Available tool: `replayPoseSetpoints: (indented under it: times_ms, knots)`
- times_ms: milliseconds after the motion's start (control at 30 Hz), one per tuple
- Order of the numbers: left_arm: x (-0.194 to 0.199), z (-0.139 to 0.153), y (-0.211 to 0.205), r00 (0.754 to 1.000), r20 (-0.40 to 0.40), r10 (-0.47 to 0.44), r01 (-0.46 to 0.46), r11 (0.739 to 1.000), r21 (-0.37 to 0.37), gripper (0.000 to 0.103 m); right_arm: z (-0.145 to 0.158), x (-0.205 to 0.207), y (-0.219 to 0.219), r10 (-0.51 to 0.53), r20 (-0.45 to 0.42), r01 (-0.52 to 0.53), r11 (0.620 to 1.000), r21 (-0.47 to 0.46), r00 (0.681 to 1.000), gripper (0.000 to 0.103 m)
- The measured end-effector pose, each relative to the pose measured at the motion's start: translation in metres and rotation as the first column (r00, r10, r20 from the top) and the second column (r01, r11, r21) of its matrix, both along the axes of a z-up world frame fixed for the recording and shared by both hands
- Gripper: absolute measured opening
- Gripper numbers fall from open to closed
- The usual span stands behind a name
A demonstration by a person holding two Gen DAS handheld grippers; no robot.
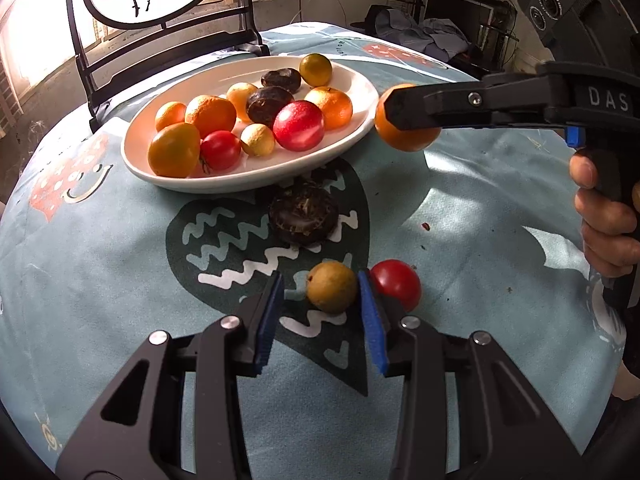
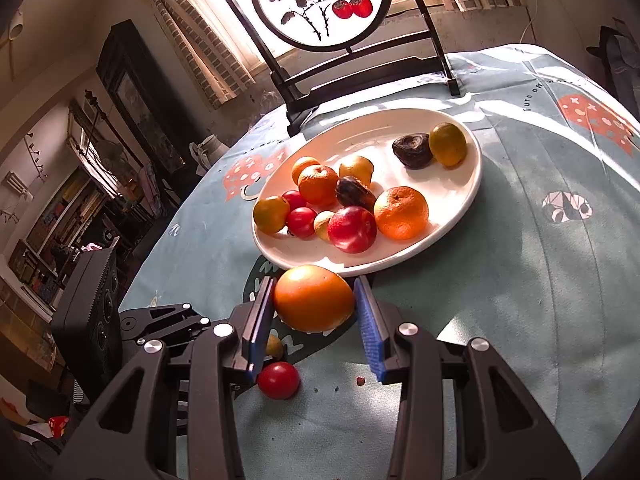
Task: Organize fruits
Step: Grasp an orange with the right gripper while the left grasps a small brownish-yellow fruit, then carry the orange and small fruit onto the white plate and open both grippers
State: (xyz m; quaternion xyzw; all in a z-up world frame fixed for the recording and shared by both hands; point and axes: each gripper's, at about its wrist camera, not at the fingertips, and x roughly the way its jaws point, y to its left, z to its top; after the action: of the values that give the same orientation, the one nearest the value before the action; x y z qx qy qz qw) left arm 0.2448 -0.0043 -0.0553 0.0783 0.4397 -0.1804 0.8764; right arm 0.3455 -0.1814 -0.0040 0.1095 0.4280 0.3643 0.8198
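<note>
- Two grippers, ridged blue pads. Right gripper point(image 2: 314, 312) pinches a smooth round orange point(image 2: 314, 298), held just off the plate point(image 2: 460, 216) rim at 6 o'clock.
- Left gripper point(image 1: 322, 300) spread around a dull yellow-brown fruit point(image 1: 331, 287) on the cloth point(image 1: 100, 260); glossy tomato point(image 1: 396, 284) at 3 o'clock.
- Wrinkled dark fruit point(image 1: 303, 216) lies between fruit and glazed oval plate.

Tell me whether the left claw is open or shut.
Open. The left claw has its blue pads spread around the small yellow fruit on the tablecloth, with a gap on one side.
</note>
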Motion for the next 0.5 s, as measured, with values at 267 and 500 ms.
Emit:
replayPoseSetpoints:
  times_ms: [267, 500]
  knots:
    - [-0.005, 0.000, -0.004, 1.000, -0.001, -0.018, 0.018, 1.000, 0.011, 0.027, -0.001, 0.000, -0.001, -0.008, 0.003, 0.008, 1.000, -0.006, 1.000, 0.041]
    - [-0.009, 0.010, 0.002, 1.000, 0.024, -0.007, 0.007, 1.000, 0.006, 0.026, 0.002, -0.001, 0.000, -0.001, 0.010, 0.001, 1.000, -0.005, 1.000, 0.041]
